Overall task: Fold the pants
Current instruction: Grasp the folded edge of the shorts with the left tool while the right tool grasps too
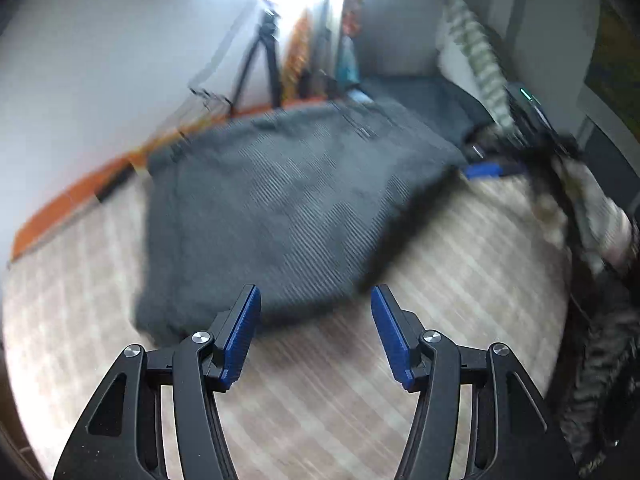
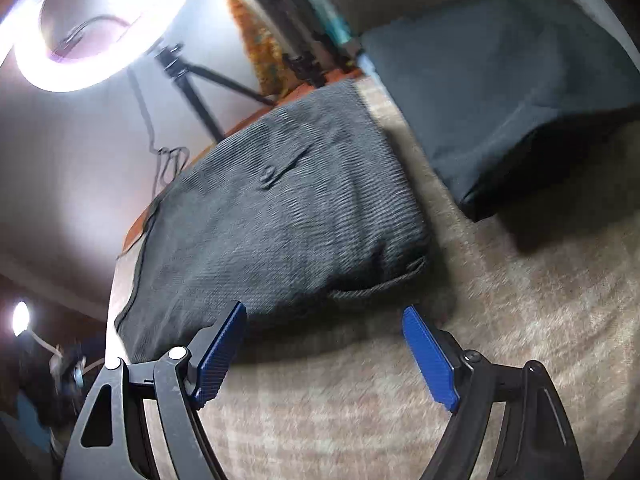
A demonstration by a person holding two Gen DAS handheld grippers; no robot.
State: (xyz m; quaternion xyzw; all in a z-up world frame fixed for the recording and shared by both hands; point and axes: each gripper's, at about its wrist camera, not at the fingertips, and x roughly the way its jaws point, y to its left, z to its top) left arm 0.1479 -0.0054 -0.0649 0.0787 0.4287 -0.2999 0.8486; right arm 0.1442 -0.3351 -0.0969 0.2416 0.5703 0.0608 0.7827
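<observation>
The dark grey ribbed pants (image 1: pixel 280 208) lie folded into a thick rectangle on a beige checked bedspread (image 1: pixel 460 280). They also show in the right wrist view (image 2: pixel 280 216), with a button tab on top and a belt loop at the near right corner. My left gripper (image 1: pixel 316 300) is open and empty, just in front of the near edge of the pants. My right gripper (image 2: pixel 324 316) is open and empty, close to the near edge of the pants. The right gripper (image 1: pixel 492 170) shows blurred at the far right corner of the pants in the left wrist view.
A second folded dark garment (image 2: pixel 512 92) lies on the bedspread to the right, beyond the pants. A ring light (image 2: pixel 100 20) on a tripod (image 2: pixel 192 80) stands past the far edge. A striped pillow (image 1: pixel 476 60) leans at the back right. An orange edge (image 1: pixel 80 192) borders the bed on the left.
</observation>
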